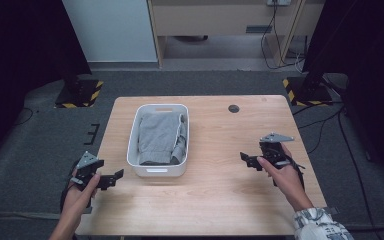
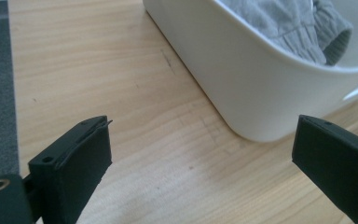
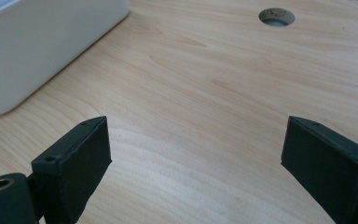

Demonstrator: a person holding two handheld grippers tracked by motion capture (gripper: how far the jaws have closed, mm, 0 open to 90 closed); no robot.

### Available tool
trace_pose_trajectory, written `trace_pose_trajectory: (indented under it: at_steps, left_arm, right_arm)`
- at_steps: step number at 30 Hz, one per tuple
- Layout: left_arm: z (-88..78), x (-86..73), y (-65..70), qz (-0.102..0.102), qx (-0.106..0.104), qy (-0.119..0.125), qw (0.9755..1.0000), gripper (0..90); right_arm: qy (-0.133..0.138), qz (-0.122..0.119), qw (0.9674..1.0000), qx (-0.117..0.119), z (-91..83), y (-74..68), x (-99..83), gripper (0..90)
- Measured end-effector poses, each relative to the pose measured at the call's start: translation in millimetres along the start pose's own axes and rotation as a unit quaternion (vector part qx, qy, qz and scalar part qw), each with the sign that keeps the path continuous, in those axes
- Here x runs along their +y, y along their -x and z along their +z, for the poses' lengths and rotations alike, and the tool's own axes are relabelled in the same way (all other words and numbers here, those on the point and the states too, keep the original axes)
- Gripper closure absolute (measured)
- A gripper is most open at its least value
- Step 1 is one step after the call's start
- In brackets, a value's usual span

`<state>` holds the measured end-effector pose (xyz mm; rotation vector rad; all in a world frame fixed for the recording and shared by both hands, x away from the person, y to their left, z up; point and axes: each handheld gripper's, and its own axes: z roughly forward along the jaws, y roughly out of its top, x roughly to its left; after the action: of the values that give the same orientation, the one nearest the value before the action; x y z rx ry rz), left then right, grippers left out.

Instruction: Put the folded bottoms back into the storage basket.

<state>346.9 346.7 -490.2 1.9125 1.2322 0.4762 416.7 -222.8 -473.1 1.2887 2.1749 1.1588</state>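
The right gripper (image 3: 196,163) holds its two black fingers (image 3: 74,163) spread wide over the bare wooden counter (image 3: 205,93). A white basket (image 3: 37,46) sits beyond the left finger, and a round hole (image 3: 276,17) lies far ahead of the right finger.

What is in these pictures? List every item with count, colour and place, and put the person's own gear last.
basket: 1, white, left of centre on the table, long side running away from the person.
garment: 1, grey, folded inside the basket; a ribbed cuff lies at its right side.
table: 1, light wood, with a round hole near its far edge.
floor stands: 2, black with yellow-black striped edges, beyond the far corners of the table.
cables: several, black, on the floor at the far right.
left gripper: 1, black, open, near the basket's near-left corner.
right gripper: 1, black, open, over bare table right of the basket.
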Motion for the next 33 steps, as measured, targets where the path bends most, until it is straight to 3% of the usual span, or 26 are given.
trace_pose_trajectory:
  at_steps: [8,18,23,28,31,33]
  left_arm:
    - [5.7,-17.4,5.3,0.012,0.0,-0.03,0.9995,3.8]
    - [23.2,-25.7,-1.7,0.009,0.01,-0.053,0.9985,3.8]
    - [31.2,-27.4,-1.5,0.0,0.012,-0.06,0.9981,3.9]
    - [37.1,-26.2,2.9,0.005,0.015,-0.058,0.9982,2.7]
    - [40.4,-27.0,6.8,0.016,0.025,-0.056,0.998,1.5]
    - [42.3,-26.7,10.8,0.032,0.036,-0.064,0.9968,1.0]
  right_arm:
    - [-0.01,0.01,0.9999,0.003,-3.4,4.8,-26.0,8.0]
    - [-0.025,0.028,0.9987,-0.033,-0.7,29.2,-50.2,8.1]
    - [-0.041,0.034,0.9978,-0.041,2.4,35.2,-56.5,7.6]
    - [-0.063,0.037,0.9957,-0.057,7.4,37.4,-60.1,7.5]
    - [-0.075,0.032,0.9946,-0.063,11.6,36.8,-62.4,6.9]
    - [-0.066,0.022,0.9951,-0.069,13.4,34.8,-64.8,5.7]
